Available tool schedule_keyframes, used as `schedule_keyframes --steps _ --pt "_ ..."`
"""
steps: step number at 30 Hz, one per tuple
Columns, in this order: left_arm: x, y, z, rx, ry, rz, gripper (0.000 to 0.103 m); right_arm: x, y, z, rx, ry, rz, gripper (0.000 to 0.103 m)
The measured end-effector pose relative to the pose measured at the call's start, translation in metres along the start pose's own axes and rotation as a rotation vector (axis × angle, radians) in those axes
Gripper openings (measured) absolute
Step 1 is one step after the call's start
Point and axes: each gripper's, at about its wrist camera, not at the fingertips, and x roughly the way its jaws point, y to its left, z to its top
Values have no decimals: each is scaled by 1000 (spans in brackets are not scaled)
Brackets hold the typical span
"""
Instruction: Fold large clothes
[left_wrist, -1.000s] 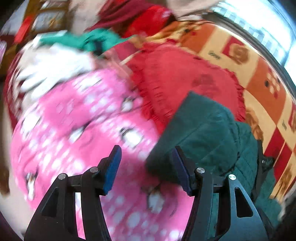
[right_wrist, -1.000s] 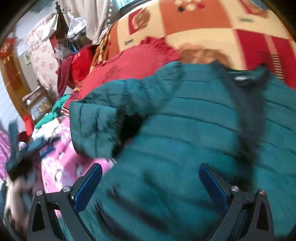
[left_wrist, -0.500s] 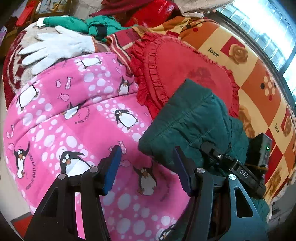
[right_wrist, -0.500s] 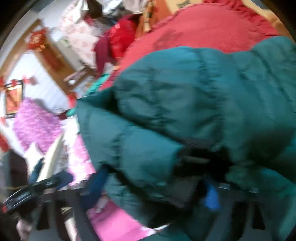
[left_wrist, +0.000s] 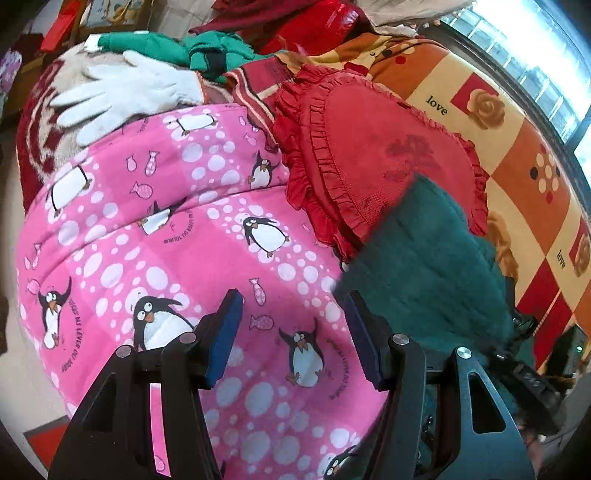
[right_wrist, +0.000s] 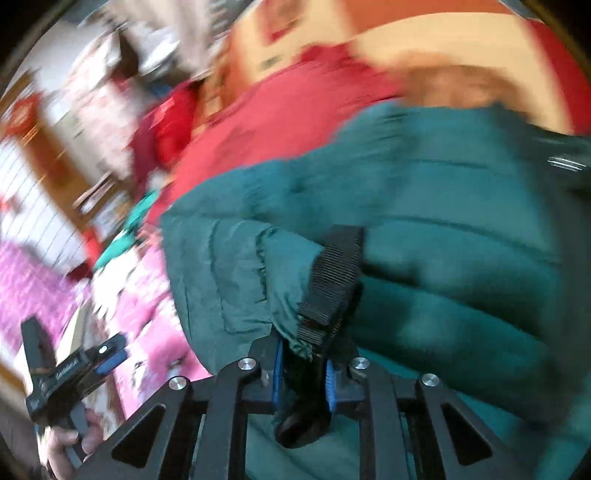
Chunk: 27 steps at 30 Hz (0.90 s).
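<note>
Left wrist view: left tongs (left_wrist: 291, 332) released, nothing between them, over a pink penguin quilt (left_wrist: 177, 236). Green padded jacket (left_wrist: 424, 266) lies just right, overlapping a red ruffled cushion (left_wrist: 369, 147). White glove (left_wrist: 122, 92) beyond the quilt.

Right wrist view, blurred: right tongs (right_wrist: 303, 365) clenched on the jacket's black ribbed cuff (right_wrist: 332, 280). The jacket (right_wrist: 443, 229) fills the frame. The left tongs (right_wrist: 107, 354) sit lower left, hand-held.

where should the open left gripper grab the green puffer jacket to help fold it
Take the jacket's near edge where it bulges over the pink penguin blanket, just ahead of the left gripper. Come in from the blanket side, one finger under the edge. That puffy rim is free and raised; the right gripper already pinches the ribbed cuff.
</note>
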Motion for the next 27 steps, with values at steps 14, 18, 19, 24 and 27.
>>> schedule_keyframes --steps 14,18,19,24,27 --pt "22 -135 -9 234 36 -93 57 -176 -157 -48 294 -307 -633 15" --pt "60 -187 -21 235 103 -127 57 -181 -181 -47 355 -335 -669 15" --pt "70 -199 -26 249 107 -128 57 -183 -187 -50 360 -336 -674 15" --pt "111 -232 -45 340 116 -123 57 -187 -211 -55 349 -324 -609 15" --pt "122 -239 -55 444 83 -106 57 -200 -213 -58 371 -356 -615 15"
